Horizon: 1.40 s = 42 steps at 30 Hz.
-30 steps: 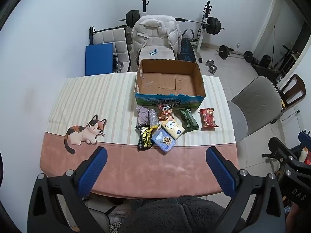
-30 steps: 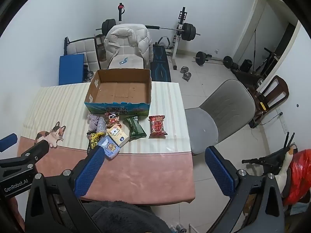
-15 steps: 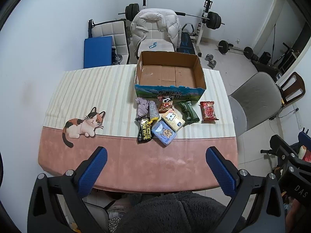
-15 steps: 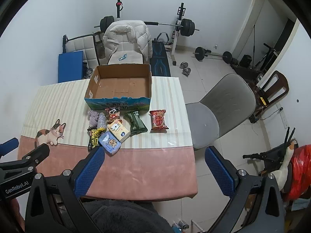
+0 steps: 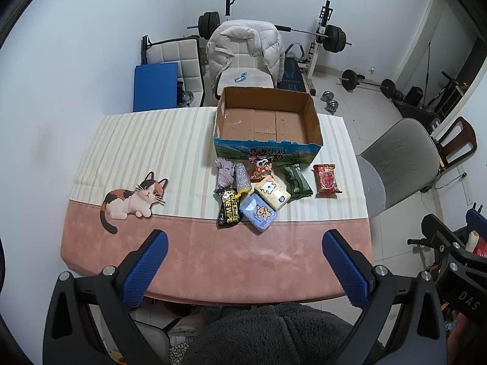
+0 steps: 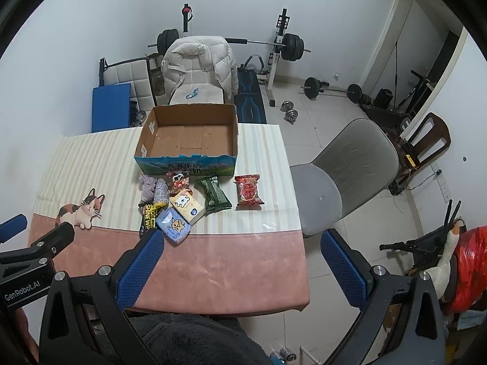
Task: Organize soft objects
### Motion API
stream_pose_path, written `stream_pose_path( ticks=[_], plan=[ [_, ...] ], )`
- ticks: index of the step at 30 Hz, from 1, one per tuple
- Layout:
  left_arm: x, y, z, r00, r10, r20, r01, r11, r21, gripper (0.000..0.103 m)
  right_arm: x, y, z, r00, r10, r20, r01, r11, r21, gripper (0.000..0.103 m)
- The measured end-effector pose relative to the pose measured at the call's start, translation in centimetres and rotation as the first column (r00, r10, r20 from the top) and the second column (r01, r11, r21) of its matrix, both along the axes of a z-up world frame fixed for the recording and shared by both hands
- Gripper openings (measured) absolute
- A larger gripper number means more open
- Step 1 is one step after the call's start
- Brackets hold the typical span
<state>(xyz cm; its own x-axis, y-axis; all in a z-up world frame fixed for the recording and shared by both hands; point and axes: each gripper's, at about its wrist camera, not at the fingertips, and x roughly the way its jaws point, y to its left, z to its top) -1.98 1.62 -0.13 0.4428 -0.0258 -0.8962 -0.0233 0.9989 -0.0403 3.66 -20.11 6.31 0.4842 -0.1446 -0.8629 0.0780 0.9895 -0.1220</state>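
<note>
An open, empty cardboard box (image 5: 268, 121) stands at the table's far side; it also shows in the right wrist view (image 6: 188, 133). In front of it lie several soft packs: a black wipes pack (image 5: 229, 207), a blue tissue pack (image 5: 258, 212), a yellow tissue pack (image 5: 272, 191), a green pack (image 5: 295, 179), a red pack (image 5: 326, 179), a purple cloth (image 5: 224, 174) and a silver pouch (image 5: 242, 175). My left gripper (image 5: 243, 261) is open and empty, high above the table's near edge. My right gripper (image 6: 242, 258) is open and empty, above the near right part.
The table (image 5: 213, 261) has a striped and pink cloth with a cat picture (image 5: 134, 197). A grey chair (image 6: 350, 173) stands right of the table. A chair with a white jacket (image 5: 243, 51) and weight equipment (image 5: 328, 39) are behind.
Both grippers have risen and drawn back a little, so the table looks smaller and farther. The objects on the table have not moved.
</note>
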Motion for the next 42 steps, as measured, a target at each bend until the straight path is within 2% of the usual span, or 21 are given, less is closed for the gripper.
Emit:
stream_pose_path(
  ticks=[16,42],
  plan=[
    [-0.3,0.4,0.3,1.000,0.012,0.027,-0.012,1.000,0.000,0.103,-0.2,0.2,1.1,1.000,0.006,0.019,-0.006,1.000,-0.002,0.103],
    [-0.3,0.7,0.7,0.999,0.016,0.038,-0.016,1.000,0.001,0.103,0.0,0.1,1.3,1.000,0.008,0.021,-0.008,1.000,0.000,0.103]
  ],
)
